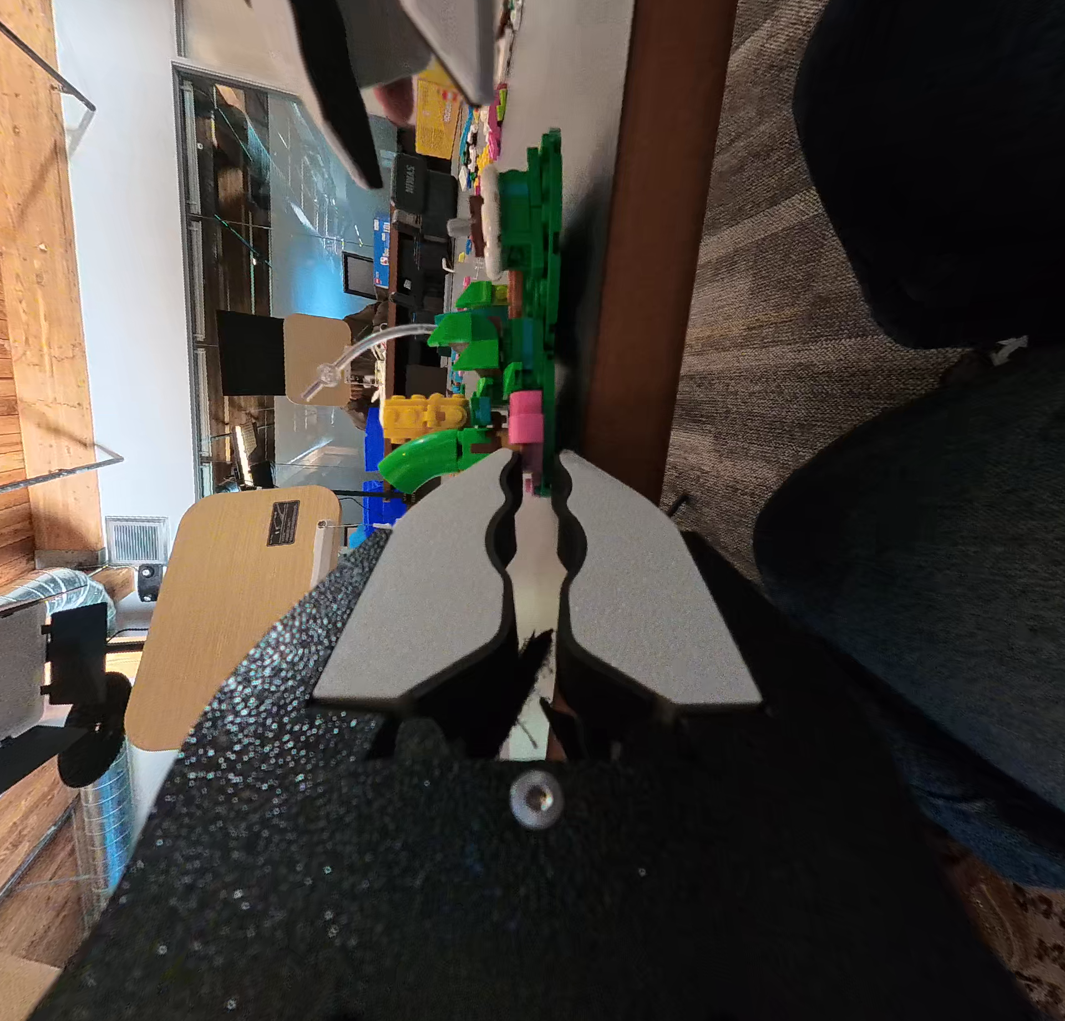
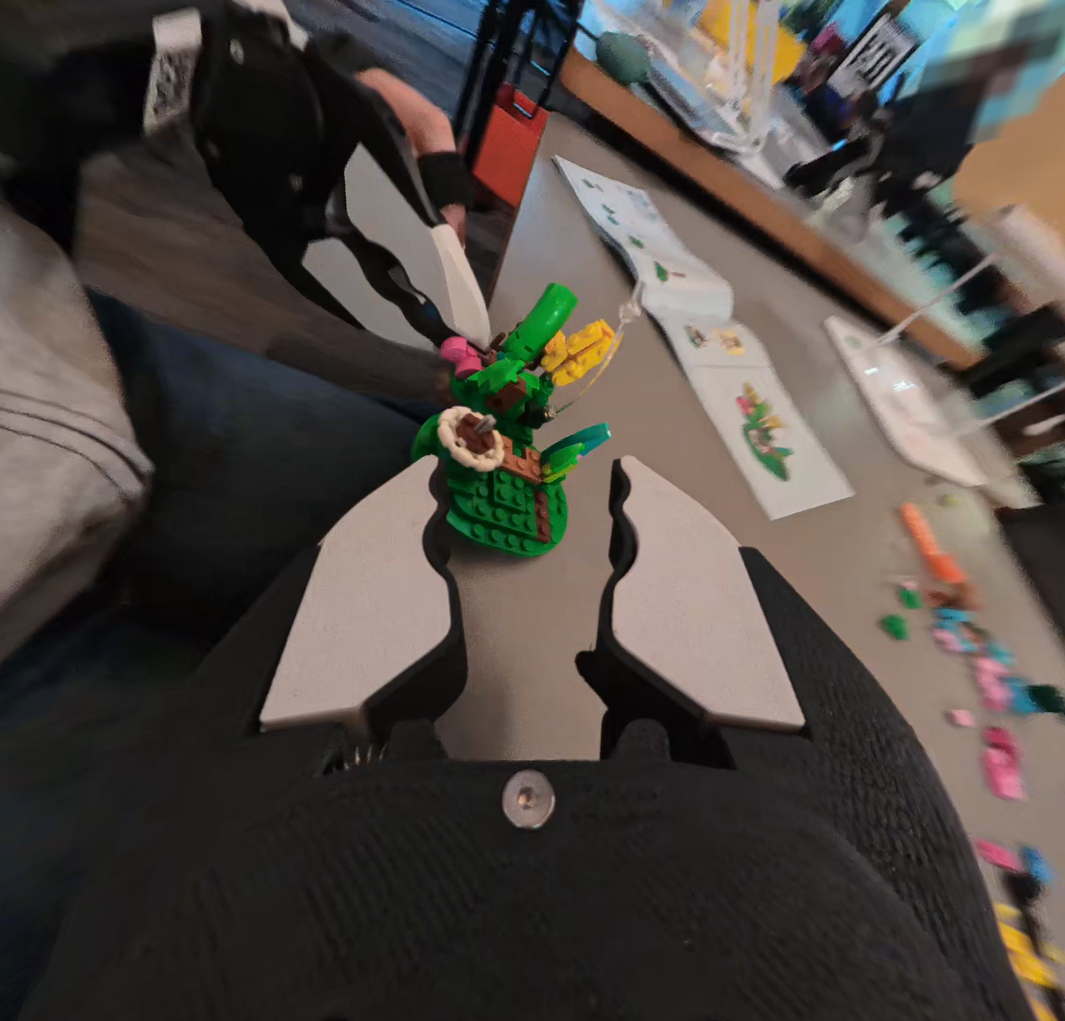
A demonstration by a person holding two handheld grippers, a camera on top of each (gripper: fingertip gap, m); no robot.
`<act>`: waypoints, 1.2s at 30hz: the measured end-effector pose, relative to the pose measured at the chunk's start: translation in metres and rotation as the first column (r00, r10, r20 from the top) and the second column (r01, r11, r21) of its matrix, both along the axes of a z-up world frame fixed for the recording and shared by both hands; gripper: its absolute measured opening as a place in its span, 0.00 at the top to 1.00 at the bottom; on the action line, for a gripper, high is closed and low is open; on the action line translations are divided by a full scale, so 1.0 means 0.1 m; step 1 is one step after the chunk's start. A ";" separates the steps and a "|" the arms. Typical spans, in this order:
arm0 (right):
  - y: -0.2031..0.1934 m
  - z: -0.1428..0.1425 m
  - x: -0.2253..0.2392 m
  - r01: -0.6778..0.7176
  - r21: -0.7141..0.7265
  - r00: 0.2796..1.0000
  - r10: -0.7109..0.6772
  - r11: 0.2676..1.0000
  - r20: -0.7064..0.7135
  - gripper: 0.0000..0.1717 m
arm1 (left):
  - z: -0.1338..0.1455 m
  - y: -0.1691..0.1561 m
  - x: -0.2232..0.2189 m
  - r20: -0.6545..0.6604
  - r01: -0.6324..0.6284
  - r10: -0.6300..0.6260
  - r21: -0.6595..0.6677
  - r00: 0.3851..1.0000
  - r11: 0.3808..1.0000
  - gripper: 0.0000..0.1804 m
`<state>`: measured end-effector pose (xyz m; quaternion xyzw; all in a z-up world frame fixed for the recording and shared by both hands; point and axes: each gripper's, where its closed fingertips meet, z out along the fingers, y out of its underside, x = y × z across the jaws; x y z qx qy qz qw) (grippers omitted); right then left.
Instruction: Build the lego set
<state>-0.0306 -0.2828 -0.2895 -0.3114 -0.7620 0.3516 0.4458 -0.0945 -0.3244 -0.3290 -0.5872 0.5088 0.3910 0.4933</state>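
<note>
The left gripper [image 1: 533, 463] pinches the green brick model's [image 2: 507, 509] base edge; the right gripper [image 2: 527, 469] gapes empty; the loose bricks [image 2: 991, 676] are blurred.

Right wrist view: brick model [image 2: 507, 475] at frame centre, on the table [image 2: 645, 561] near its left edge. Right gripper [image 2: 527, 495] lower centre; the model's near end lies between its spread fingers, against the left one, apart from the right. Left gripper [image 2: 469, 333] comes in from upper left, tips at the model's far end. Open booklet [image 2: 720, 348] lies right of and beyond the model. Loose bricks [image 2: 979, 665] along the right edge of the frame. Left wrist view: table edge runs vertically; model sits above the left gripper's tips.
</note>
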 end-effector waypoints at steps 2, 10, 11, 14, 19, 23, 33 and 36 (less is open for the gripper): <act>-0.07 -0.06 -0.01 0.033 0.147 0.999 -0.027 0.989 -0.043 0.68 | 0.01 0.01 0.00 0.014 -0.004 0.005 -0.006 1.000 1.000 0.95; -0.14 -0.17 -0.15 0.156 0.476 0.984 -0.093 0.866 -0.155 0.68 | 0.03 0.02 -0.02 0.032 -0.008 0.008 -0.008 0.999 1.000 0.95; -0.12 -0.18 -0.17 0.167 0.481 0.983 -0.110 0.860 -0.145 0.68 | 0.03 0.02 -0.02 0.036 -0.009 0.009 -0.009 0.999 1.000 0.95; -0.07 -0.23 -0.21 0.204 0.498 0.979 -0.170 0.843 -0.113 0.73 | 0.03 0.04 -0.05 0.045 -0.017 0.017 -0.010 0.999 1.000 0.95; -0.03 -0.30 -0.23 0.234 0.586 0.972 -0.209 0.776 -0.112 0.82 | 0.04 0.05 -0.06 0.060 -0.017 0.017 -0.013 0.998 1.000 0.95; -0.01 -0.31 -0.25 0.247 0.622 0.968 -0.223 0.743 -0.118 0.83 | 0.04 0.06 -0.07 0.074 -0.013 0.014 -0.016 0.997 1.000 0.95; 0.05 -0.22 -0.26 0.286 0.651 0.957 -0.241 0.703 -0.160 0.85 | 0.09 0.08 -0.07 0.133 -0.010 0.014 -0.029 0.991 1.000 0.95; 0.05 -0.21 -0.26 0.295 0.648 0.954 -0.252 0.702 -0.162 0.85 | 0.08 0.10 -0.08 0.155 -0.021 0.028 -0.043 0.988 0.999 0.95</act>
